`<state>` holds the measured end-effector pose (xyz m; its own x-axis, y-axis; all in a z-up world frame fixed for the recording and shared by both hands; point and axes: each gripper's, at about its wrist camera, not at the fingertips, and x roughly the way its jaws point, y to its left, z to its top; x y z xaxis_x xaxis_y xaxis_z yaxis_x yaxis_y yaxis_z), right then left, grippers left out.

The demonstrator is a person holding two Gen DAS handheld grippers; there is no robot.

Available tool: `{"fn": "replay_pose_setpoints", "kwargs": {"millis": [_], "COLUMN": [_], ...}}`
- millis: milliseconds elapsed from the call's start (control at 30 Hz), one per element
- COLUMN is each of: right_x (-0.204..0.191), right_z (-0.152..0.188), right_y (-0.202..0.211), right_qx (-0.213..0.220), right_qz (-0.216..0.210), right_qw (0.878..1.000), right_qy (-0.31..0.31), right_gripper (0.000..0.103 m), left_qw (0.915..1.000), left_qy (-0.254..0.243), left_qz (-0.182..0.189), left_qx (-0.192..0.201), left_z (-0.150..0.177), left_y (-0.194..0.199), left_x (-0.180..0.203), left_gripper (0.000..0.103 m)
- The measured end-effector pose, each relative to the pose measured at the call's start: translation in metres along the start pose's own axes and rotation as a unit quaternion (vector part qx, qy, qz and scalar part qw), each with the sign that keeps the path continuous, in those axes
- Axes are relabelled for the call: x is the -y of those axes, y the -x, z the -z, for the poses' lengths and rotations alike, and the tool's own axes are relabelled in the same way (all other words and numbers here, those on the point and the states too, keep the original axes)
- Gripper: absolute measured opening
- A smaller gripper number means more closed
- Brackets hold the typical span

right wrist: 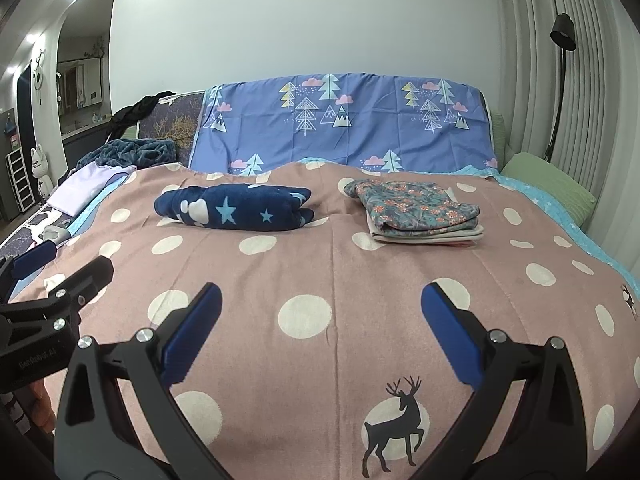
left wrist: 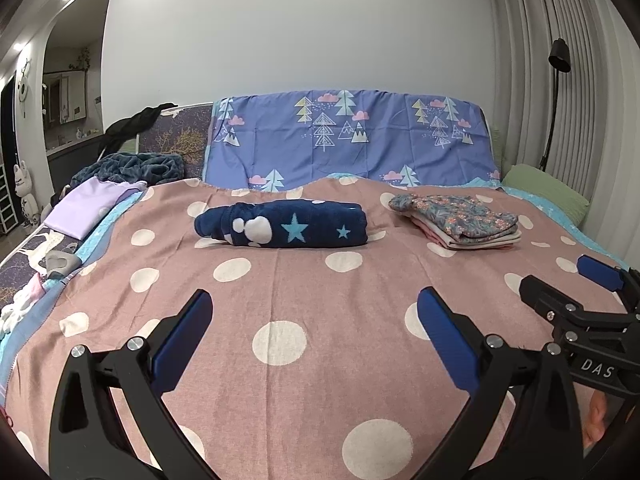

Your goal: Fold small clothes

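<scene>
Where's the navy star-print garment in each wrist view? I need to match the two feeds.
Left wrist: the navy star-print garment lies at centre, beyond the open left gripper, left of the floral folded stack.
Right wrist: it sits left of centre, beyond the open right gripper, again left of the stack.
Shared landmark: the blue tree-print sheet behind both.

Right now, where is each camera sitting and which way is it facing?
Left wrist: on the left tongs, open over the dotted blanket, facing the headboard; right tongs at the right edge.
Right wrist: on the right tongs, open, facing likewise; left tongs at the left edge.
Shared: navy star bundle and floral stack.
</scene>
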<state>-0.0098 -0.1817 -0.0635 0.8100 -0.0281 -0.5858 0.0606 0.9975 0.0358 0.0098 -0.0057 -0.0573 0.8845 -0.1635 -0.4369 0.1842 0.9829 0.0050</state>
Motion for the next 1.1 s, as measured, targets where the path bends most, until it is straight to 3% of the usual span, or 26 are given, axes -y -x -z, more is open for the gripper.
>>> {"fn": "replay_pose_setpoints", "kwargs": {"millis": [1100], "right_x": [0.0027], "right_z": [0.0066], "right_y": [-0.0027], "right_qx": [-0.006], "right_qz": [0.004], "right_qw": [1.000], "right_qy": [0.007], "right_gripper": [0.101], "left_qw": [0.9991], "left_qy": [-0.028], "left_qz": [-0.024], "left_qx": [-0.020], "left_z": [0.0028], "left_y": [-0.0045], "left_x": [0.0096], "left_gripper": [0.102]}}
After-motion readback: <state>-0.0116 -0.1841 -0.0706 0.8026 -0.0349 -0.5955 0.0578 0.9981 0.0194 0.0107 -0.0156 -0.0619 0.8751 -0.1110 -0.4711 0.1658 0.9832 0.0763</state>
